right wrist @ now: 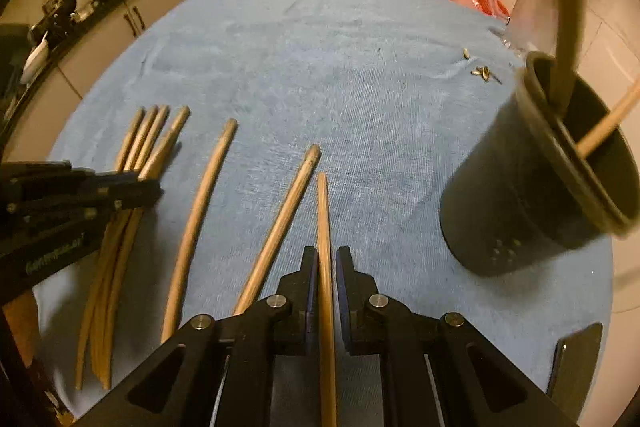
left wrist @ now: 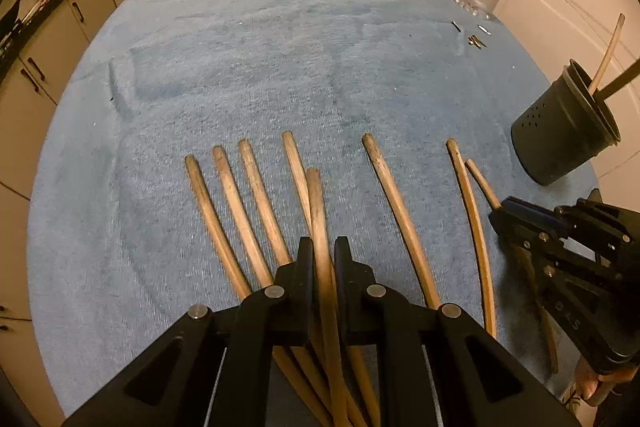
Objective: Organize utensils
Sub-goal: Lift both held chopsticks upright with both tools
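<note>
a thin wooden stick [right wrist: 325,251] is clamped between the fingers of the right gripper [right wrist: 327,259]; a thicker stick [left wrist: 320,227] is held by the left gripper [left wrist: 320,247]. the other sticks [left wrist: 256,203] lie on the blue towel [left wrist: 280,59]. the black holder [right wrist: 520,187] stands to the right, and each stick should be tilted upright before it is lowered into it.

We held the left hand-held gripper [left wrist: 323,247] closed around one wooden stick [left wrist: 320,227] above the blue towel [left wrist: 280,67].

We can make out only faint, unreadable lettering on each black two-finger gripper [left wrist: 500,217] [right wrist: 154,189] seen from the other's camera.
</note>
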Action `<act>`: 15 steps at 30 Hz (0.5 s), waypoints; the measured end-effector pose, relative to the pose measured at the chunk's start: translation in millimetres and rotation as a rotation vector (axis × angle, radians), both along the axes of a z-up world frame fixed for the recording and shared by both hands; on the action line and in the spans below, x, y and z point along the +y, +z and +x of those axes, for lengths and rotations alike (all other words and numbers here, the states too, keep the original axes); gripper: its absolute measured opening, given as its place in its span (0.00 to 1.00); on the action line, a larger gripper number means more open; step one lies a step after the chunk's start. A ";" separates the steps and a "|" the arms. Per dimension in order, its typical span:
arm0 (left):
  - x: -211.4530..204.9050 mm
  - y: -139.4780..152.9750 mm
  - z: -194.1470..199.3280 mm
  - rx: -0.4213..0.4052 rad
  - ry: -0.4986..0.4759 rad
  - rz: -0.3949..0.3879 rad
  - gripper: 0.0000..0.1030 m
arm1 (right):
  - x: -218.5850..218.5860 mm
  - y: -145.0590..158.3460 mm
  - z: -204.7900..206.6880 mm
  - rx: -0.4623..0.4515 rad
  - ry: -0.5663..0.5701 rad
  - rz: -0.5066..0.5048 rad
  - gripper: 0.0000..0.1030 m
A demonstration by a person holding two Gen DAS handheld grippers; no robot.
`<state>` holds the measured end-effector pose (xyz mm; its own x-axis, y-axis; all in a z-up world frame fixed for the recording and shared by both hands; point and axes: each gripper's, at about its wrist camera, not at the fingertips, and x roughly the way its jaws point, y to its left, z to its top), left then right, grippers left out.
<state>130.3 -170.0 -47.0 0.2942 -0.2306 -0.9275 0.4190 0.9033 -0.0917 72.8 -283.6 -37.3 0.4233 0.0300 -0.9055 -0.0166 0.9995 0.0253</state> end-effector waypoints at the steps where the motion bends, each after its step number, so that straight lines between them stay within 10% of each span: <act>1: -1.2 0.3 2.7 0.004 0.000 0.000 0.11 | 1.4 0.1 3.3 0.004 -0.001 -0.008 0.11; 15: 14.4 41.8 -16.2 -0.064 0.027 -0.084 0.10 | 4.1 63.9 -32.8 -0.184 0.023 0.073 0.06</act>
